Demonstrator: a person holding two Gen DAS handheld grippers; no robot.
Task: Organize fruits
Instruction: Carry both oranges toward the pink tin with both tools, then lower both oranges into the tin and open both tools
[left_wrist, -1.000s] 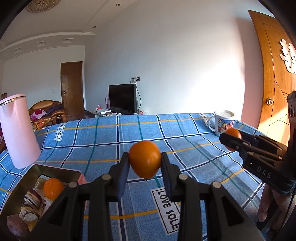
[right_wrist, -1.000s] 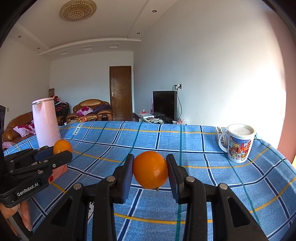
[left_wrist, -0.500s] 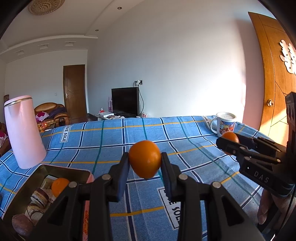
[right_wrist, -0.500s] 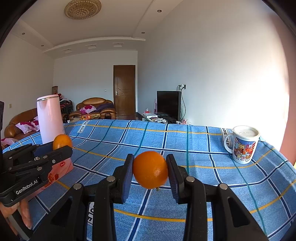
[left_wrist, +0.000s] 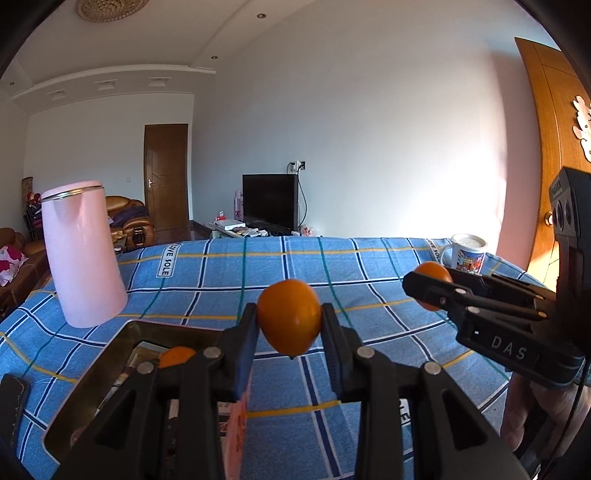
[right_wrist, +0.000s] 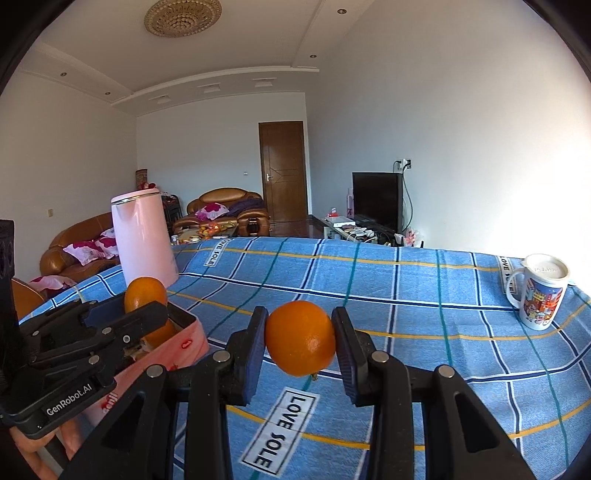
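Left gripper (left_wrist: 289, 325) clamps an orange (left_wrist: 289, 315) above the tin's (left_wrist: 110, 354) right rim. Right gripper (right_wrist: 300, 339) clamps another orange (right_wrist: 300, 338) over bare blue cloth (right_wrist: 406, 295); mug (right_wrist: 541, 291) near the far right edge, kettle (left_wrist: 83, 254) behind the tin.

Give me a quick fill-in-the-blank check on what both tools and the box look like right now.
Each tool, left and right, is shut on an ____.
The pink kettle stands ____ on the cloth.
The open box already holds at least ____ orange.
The mug stands at the table's ____ edge.

Missing: orange; upright; one; right
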